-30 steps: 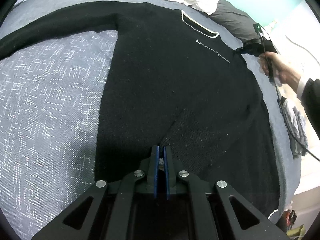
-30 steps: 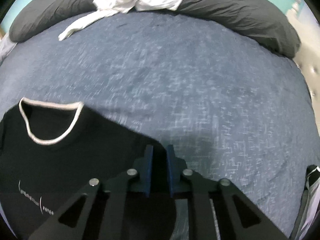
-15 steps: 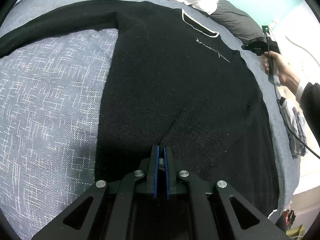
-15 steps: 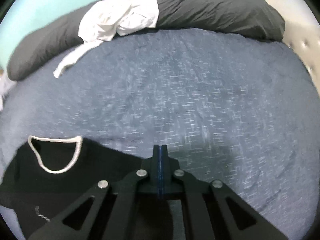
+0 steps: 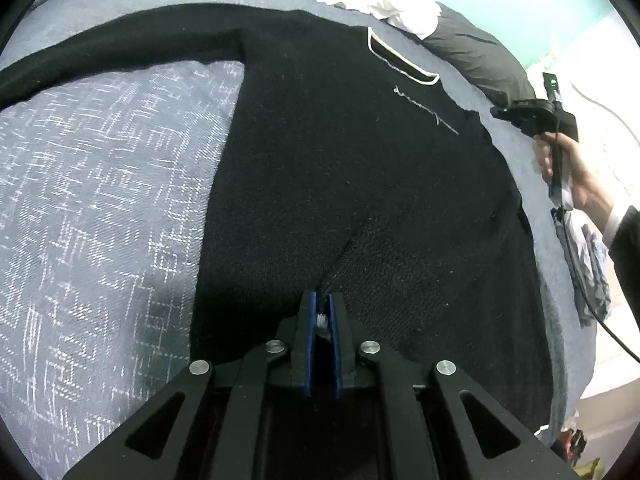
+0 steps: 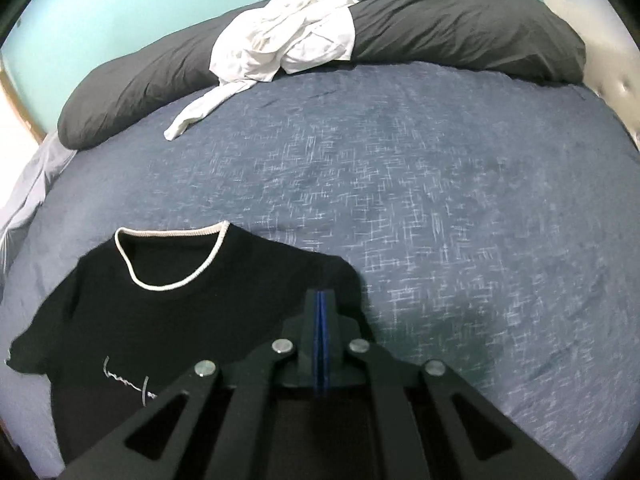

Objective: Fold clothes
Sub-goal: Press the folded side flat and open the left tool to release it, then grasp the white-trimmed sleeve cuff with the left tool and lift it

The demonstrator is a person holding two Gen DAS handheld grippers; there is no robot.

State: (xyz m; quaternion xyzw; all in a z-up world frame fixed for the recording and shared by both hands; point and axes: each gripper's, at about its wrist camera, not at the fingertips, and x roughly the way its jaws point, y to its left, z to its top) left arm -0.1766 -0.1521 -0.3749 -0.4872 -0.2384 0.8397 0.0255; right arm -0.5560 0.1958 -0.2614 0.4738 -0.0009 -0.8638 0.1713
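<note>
One wide blue-grey patterned bedspread carries a black knit sweater with white-trimmed collar, lying flat, its long axis running away from the left gripper, which pinches the hem. Right gripper, pressed together on nothing, hovers above the near shoulder.

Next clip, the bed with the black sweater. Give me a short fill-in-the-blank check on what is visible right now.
1. The left gripper is shut on the ____ sweater.
2. The sweater's neckline trim is ____ in colour.
3. The crumpled white garment lies on the dark ____.
4. The right gripper has its fingers ____.

Missing words: black; white; pillow; shut
</note>
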